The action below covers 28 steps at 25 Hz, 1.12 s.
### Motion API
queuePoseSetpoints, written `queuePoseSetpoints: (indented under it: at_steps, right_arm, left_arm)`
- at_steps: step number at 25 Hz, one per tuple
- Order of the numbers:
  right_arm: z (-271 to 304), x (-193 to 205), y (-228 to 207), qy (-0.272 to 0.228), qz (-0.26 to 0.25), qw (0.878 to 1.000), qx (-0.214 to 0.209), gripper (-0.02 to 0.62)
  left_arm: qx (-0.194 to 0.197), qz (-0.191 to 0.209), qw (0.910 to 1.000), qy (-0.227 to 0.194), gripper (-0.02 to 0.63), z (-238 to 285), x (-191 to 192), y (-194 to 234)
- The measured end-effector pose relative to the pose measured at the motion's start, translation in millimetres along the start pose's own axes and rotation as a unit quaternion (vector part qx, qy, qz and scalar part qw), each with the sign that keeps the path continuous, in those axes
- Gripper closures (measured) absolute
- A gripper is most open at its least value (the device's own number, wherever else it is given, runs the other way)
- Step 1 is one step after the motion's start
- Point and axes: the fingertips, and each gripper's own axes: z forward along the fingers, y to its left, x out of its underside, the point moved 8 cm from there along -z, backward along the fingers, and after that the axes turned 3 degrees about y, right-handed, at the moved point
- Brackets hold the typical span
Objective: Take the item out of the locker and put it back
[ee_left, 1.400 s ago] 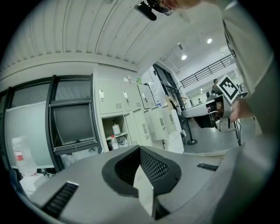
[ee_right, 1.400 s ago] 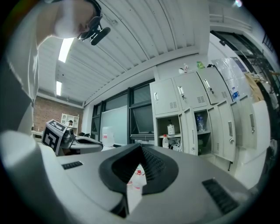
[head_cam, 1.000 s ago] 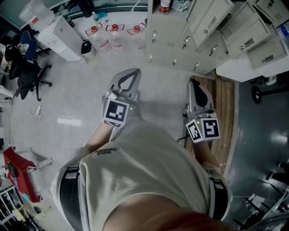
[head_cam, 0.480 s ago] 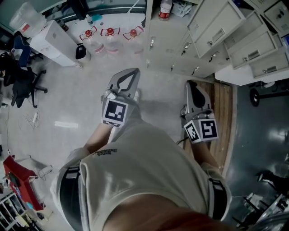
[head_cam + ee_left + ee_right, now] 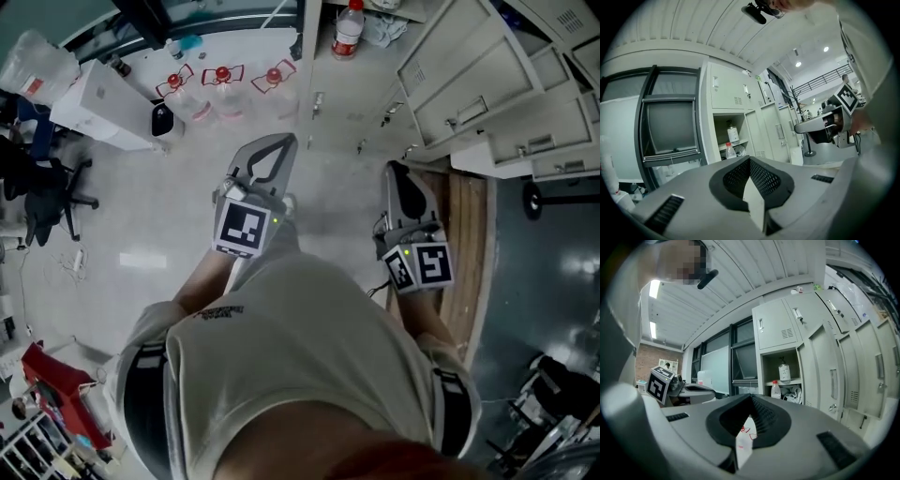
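We're standing facing the open locker (image 5: 761, 376), and neither tool is busy. The left gripper (image 5: 750, 159) and right gripper (image 5: 751, 397) both have their jaws pressed together with nothing between them. The red-capped bottle (image 5: 776, 390) is standing upright inside the locker, just beside a crumpled cloth (image 5: 792, 393) and under the shelf carrying a white bottle (image 5: 784, 372). It's well apart from both grippers.

We're guessing the trick here is spreading one gripper's jaws wide before reaching in. Then come in level, pinch the bottle's body below the cap, and keep off the cloth so it isn't dragging out too.
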Motion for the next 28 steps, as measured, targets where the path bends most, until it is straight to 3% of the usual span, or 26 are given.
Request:
queuePoseSetpoints:
  at_steps: [10,18,28]
  right_arm:
    - [96.0,-20.0,-18.2,0.01,0.006,1.0,0.023,0.592]
    - [140.5,-27.7,-28.8,-0.005,-0.01,0.998,0.059,0.592]
    - [165.1,-35.8,-54.0,-0.005,-0.015,0.999,0.031,0.592]
  left_arm:
    - [0.036,-0.008,0.9993,0.0,0.594,68.8,-4.1,75.8]
    - [0.067,0.003,0.9976,-0.018,0.594,109.2,-1.2,109.7]
    - [0.05,-0.007,0.9986,-0.016,0.594,136.9,-7.0,111.4]
